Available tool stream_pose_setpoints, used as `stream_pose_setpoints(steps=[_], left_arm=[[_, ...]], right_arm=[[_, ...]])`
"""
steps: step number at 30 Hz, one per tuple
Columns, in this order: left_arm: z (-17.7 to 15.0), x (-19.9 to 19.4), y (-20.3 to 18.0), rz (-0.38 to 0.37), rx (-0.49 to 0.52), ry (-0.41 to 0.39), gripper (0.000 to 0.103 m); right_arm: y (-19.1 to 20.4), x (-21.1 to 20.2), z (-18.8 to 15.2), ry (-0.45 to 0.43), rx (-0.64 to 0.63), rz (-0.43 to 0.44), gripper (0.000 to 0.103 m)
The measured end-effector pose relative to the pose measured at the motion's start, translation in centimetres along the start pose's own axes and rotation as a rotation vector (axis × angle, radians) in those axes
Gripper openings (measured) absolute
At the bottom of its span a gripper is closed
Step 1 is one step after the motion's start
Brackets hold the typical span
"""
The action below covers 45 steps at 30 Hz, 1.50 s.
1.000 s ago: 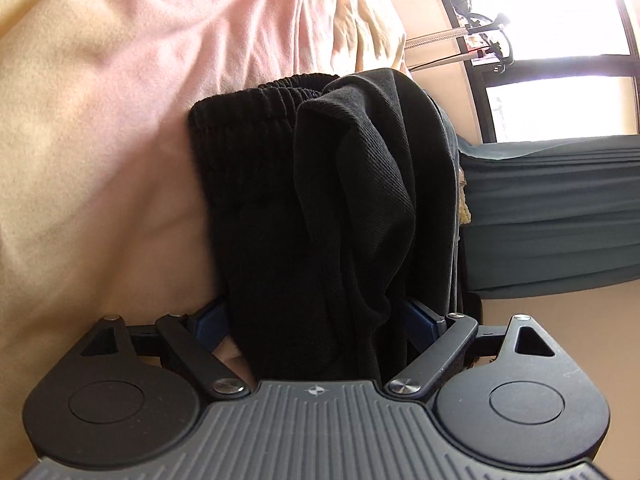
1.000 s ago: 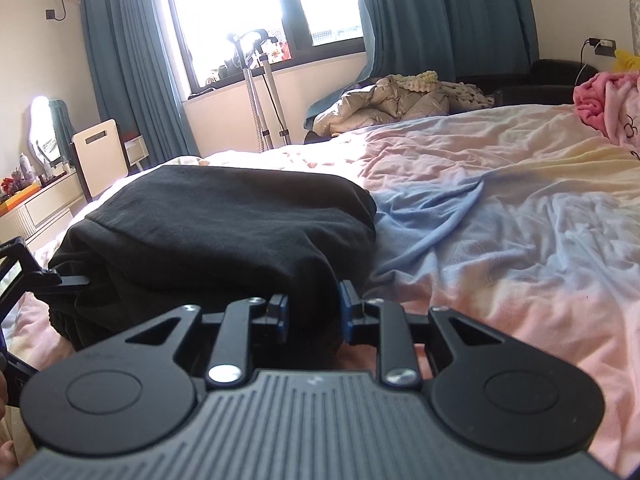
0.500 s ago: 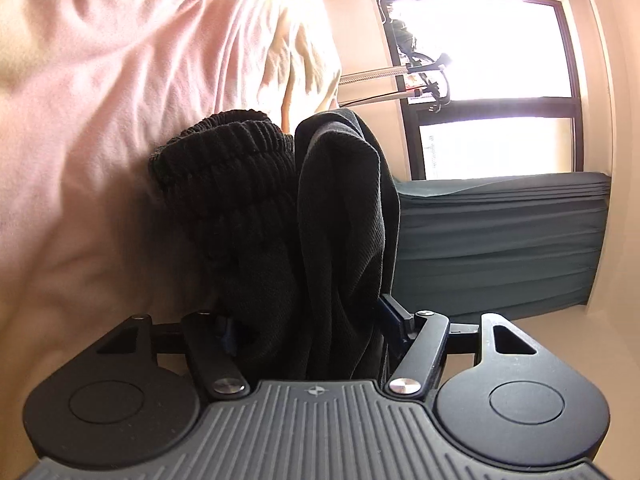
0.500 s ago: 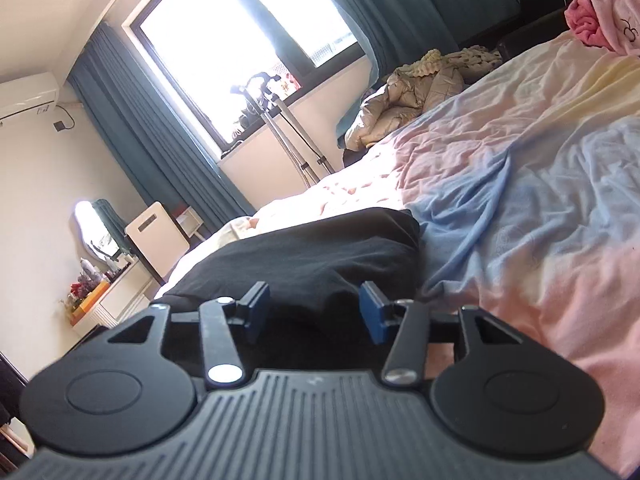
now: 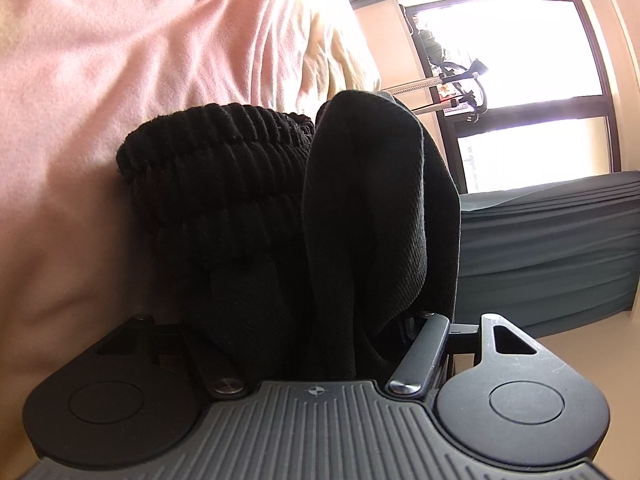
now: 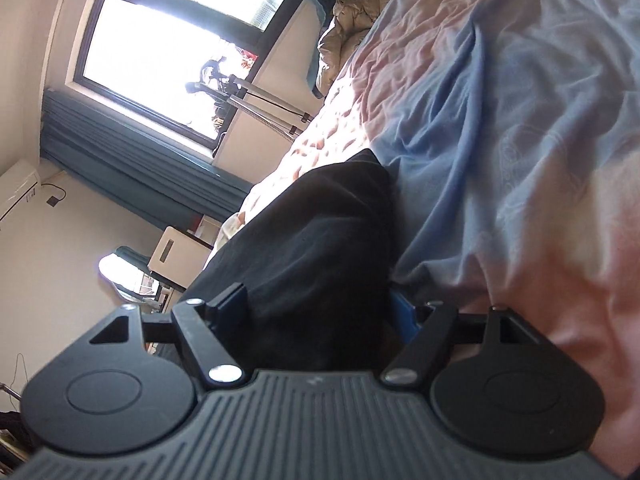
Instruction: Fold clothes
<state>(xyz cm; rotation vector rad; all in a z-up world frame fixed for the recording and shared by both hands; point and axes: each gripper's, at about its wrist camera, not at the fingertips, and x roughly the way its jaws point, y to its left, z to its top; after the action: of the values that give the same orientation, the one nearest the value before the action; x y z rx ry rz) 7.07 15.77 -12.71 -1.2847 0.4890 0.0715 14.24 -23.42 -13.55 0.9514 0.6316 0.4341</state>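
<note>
A folded black garment (image 5: 288,216) with a ribbed waistband lies on the pink bedsheet (image 5: 120,60). My left gripper (image 5: 296,320) is closed around one thick end of it; the cloth fills the gap and hides the fingertips. In the right wrist view the same black garment (image 6: 320,248) sits between the fingers of my right gripper (image 6: 320,316), which is spread wide around its other end. Both views are rolled sideways.
The bed's pink, blue and yellow sheet (image 6: 520,140) spreads to the right. A beige quilt (image 6: 352,24) lies at the far end. A window (image 6: 176,48) with blue curtains (image 6: 132,176), a tripod (image 6: 256,96) and a white cabinet (image 6: 176,252) stand beyond the bed.
Both grippers have rolled sideways. The right gripper's fingers have spread wider around the garment's end. The left gripper has closed tighter on the bundle and moved in closer.
</note>
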Motion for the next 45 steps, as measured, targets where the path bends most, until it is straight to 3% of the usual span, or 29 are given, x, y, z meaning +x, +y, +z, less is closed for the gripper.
stream_pose_setpoints(steps=[5,7,10,14,18,26,34,40,45], left_arm=[[0.1,-0.2,-0.6,-0.001,0.035,-0.008,0.048],[0.1,-0.6,-1.1,0.000,0.073,-0.010,0.041],[0.2,-1.9,-2.4,0.000,0.146,-0.015,0.031],[1.0,-3.9,-4.4,-0.032,0.204,0.026,0.029],[0.7,-6.2,-8.1,-0.095,0.259,0.069,0.029],[-5.5,-8.1,-14.5,-0.203,0.301,0.111,0.030],[-14.0,-1.1,-20.9,-0.268,0.366,0.228,0.030],[-22.7,6.8,-24.3,-0.364,0.413,0.312,0.030],[-28.9,13.9,-25.2,-0.383,0.485,0.388,0.030]], right_arm=[[0.4,1.9,-0.4,0.025,-0.046,-0.013,0.074],[0.7,1.9,-0.6,0.006,-0.064,-0.046,0.049],[1.9,1.2,-1.1,-0.048,-0.099,-0.072,0.036],[5.1,-1.0,-1.8,-0.119,-0.159,-0.092,0.032],[8.5,-5.0,-1.4,-0.201,-0.185,-0.060,0.030],[13.3,-14.1,2.5,-0.341,-0.229,-0.040,0.030],[13.0,-23.6,8.6,-0.525,-0.268,-0.092,0.030],[7.5,-29.2,14.2,-0.684,-0.267,-0.147,0.030],[0.5,-31.4,16.1,-0.839,-0.243,-0.217,0.030]])
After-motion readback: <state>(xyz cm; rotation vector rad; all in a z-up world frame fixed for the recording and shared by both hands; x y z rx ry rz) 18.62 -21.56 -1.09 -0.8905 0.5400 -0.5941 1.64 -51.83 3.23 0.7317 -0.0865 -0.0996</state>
